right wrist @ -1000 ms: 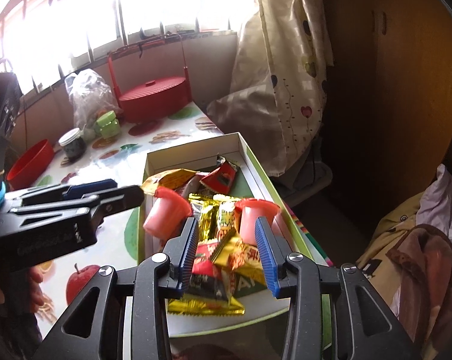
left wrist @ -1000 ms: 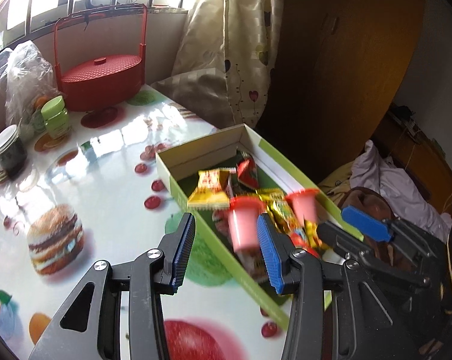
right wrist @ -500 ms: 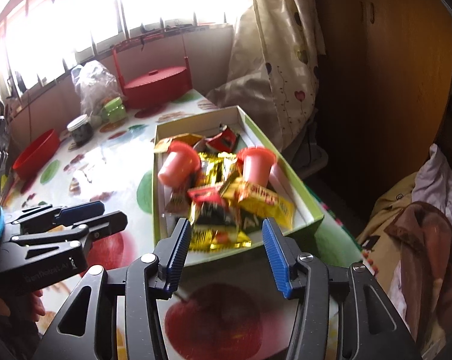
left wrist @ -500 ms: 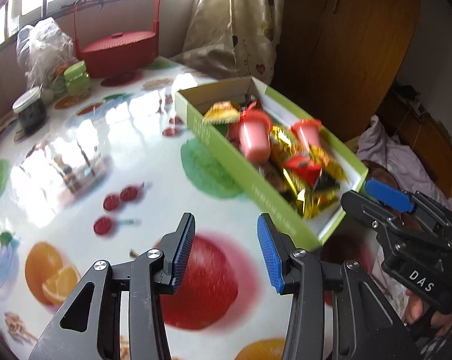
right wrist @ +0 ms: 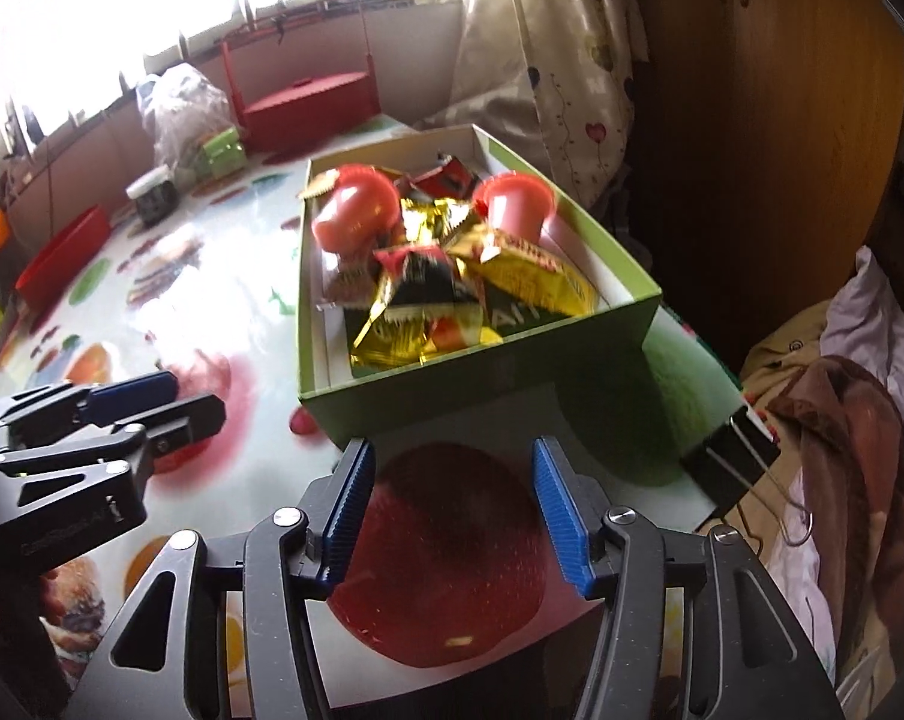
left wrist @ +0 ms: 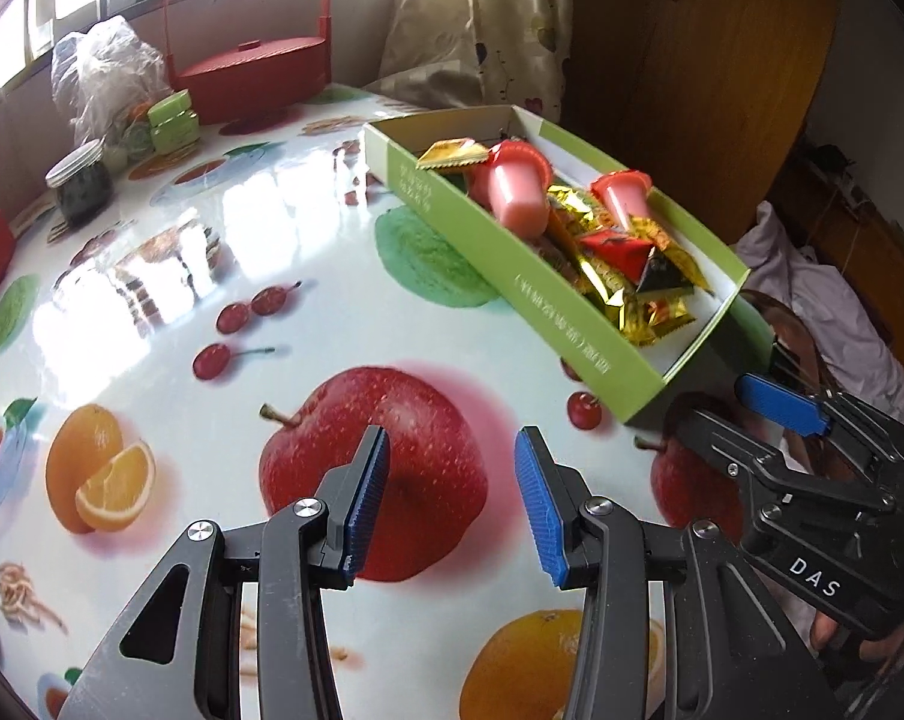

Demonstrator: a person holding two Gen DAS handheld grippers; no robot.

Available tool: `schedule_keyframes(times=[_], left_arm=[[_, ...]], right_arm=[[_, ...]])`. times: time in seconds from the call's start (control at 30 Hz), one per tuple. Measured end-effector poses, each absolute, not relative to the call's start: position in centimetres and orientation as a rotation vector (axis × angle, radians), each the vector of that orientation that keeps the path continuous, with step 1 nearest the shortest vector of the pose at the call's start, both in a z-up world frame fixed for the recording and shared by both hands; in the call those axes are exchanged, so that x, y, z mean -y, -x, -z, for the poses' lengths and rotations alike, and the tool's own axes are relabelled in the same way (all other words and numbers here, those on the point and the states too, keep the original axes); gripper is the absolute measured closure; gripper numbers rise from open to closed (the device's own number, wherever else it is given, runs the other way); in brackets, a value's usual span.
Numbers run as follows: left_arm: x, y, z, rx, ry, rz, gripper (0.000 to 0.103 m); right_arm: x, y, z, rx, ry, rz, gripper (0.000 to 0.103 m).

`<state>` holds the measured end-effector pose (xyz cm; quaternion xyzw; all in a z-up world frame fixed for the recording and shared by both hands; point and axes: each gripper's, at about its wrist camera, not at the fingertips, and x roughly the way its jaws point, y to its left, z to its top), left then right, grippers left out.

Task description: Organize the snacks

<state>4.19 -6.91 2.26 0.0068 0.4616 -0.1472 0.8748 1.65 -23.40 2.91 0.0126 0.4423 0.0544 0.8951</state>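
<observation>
While both grippers hover over the fruit-printed surface [left wrist: 308,312], neither holds anything. The left gripper [left wrist: 452,498] has its jaws parted over a printed red apple, with nothing between them. The right gripper [right wrist: 452,510] stands wider; its jaws have just been opening, and only the surface shows between the blue pads [right wrist: 562,516]. Just beyond both lies the green box [left wrist: 511,252], near the surface's right edge, filled with snacks: two pink jelly cups [left wrist: 514,189] with red rims and a heap of gold and red wrapped packets [right wrist: 428,294]. At the far end of the surface stand a red lidded basket [left wrist: 251,75], a dark jar [left wrist: 83,186] and a clear plastic bag [left wrist: 101,75].
</observation>
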Motion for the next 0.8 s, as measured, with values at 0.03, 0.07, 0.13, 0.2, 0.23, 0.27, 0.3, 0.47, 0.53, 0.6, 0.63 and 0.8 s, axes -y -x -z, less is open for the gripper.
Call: schedule_keyframes(times=[0.03, 0.07, 0.13, 0.2, 0.23, 0.27, 0.3, 0.47, 0.53, 0.6, 0.63, 0.8], left_arm=[[6.89, -4.15, -2.15, -0.968, -0.013, 0.304, 0.058], [6.86, -4.03, -2.08, -0.967, -0.018, 0.291, 0.058], [6.87, -3.98, -1.97, -0.968, -0.019, 0.286, 0.058], [6.96, -3.87, -1.92, -0.963, -0.023, 0.286, 0.057], [6.98, -3.85, -1.90, -0.963, -0.022, 0.288, 0.057], [7.02, -3.80, -1.87, -0.961, -0.024, 0.288, 0.056], [7.04, -3.78, -1.85, -0.959, -0.026, 0.288, 0.055], [7.24, -3.46, -1.72, -0.939, -0.030, 0.273, 0.055], [7.22, -3.42, -1.70, -0.934, -0.033, 0.274, 0.055], [7.13, -3.36, -1.71, -0.931, -0.025, 0.274, 0.055], [7.10, -3.29, -1.72, -0.929, -0.020, 0.273, 0.055], [7.07, -3.19, -1.69, -0.921, -0.012, 0.269, 0.055]], right_arm=[[23.33, -1.59, -2.75, -0.922, -0.017, -0.107, 0.048], [23.31, -1.56, -2.63, -0.925, -0.012, -0.104, 0.047], [23.26, -1.53, -2.38, -0.930, -0.003, -0.098, 0.047], [23.13, -1.48, -2.25, -0.926, 0.006, -0.095, 0.046], [23.01, -1.42, -2.20, -0.923, 0.015, -0.093, 0.045], [22.94, -1.42, -2.15, -0.921, 0.020, -0.091, 0.044], [22.84, -1.41, -2.11, -0.918, 0.023, -0.089, 0.044], [22.71, -1.23, -1.96, -0.898, 0.017, -0.068, 0.042], [22.62, -1.19, -1.92, -0.891, 0.018, -0.064, 0.042], [22.65, -1.13, -1.88, -0.884, 0.015, -0.062, 0.041], [22.64, -1.09, -1.86, -0.880, 0.015, -0.059, 0.041], [22.50, -1.08, -1.78, -0.873, 0.016, -0.051, 0.040]])
